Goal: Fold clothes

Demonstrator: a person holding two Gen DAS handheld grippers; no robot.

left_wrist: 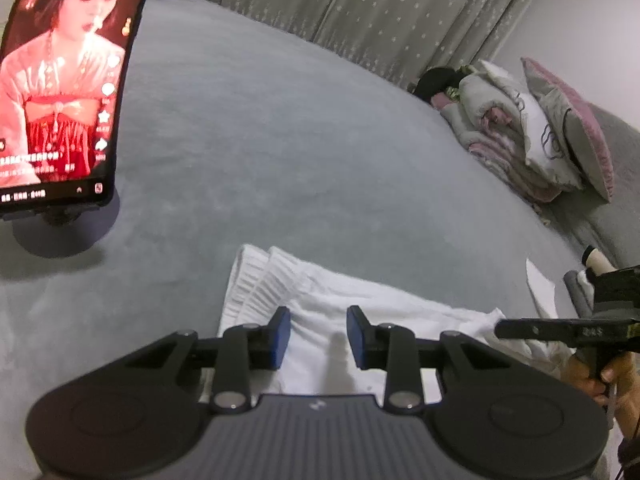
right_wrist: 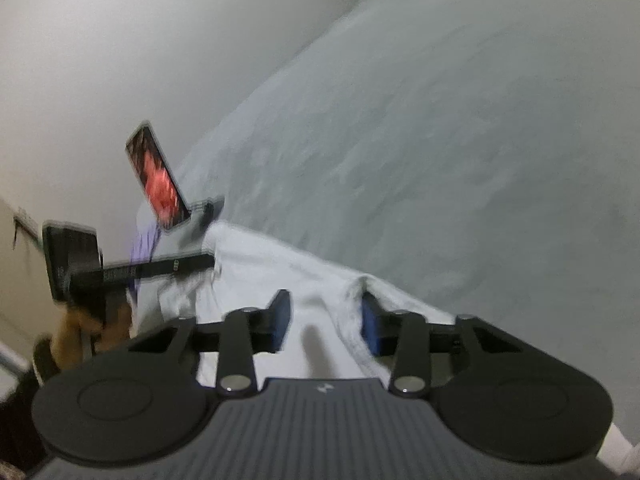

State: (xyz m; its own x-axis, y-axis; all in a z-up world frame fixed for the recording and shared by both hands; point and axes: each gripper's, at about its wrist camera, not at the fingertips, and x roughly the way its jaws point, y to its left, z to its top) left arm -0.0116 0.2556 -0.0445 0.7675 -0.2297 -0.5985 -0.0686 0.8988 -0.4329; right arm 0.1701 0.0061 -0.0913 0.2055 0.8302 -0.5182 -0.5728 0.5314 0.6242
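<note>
Both tools hang low over a white garment (left_wrist: 320,304) that lies on a grey bed (left_wrist: 280,140). The left tool (left_wrist: 318,334) has its blue pads (left_wrist: 280,334) apart, with a wide gap between them, and nothing is held there. White cloth shows under the gap. The right tool (right_wrist: 326,322) is open about as wide and holds nothing either. Its right pad (right_wrist: 370,328) sits just beside a raised fold of the cloth, but the picture is too blurred to tell if they touch.

In the left view the garment's long side runs from the pleated frill (left_wrist: 260,276) at its far left end to the crumpled end at the right, near the right tool (left_wrist: 536,328) and the hand (left_wrist: 592,376) holding it. The frill end points toward a phone (left_wrist: 60,80) on a stand, which is well apart from the cloth. The phone's screen glows red.

Far across the bed, by the curtains (left_wrist: 380,8), sits a pile of folded bedding (left_wrist: 500,132) and a grey and pink pillow (left_wrist: 572,128)
</note>
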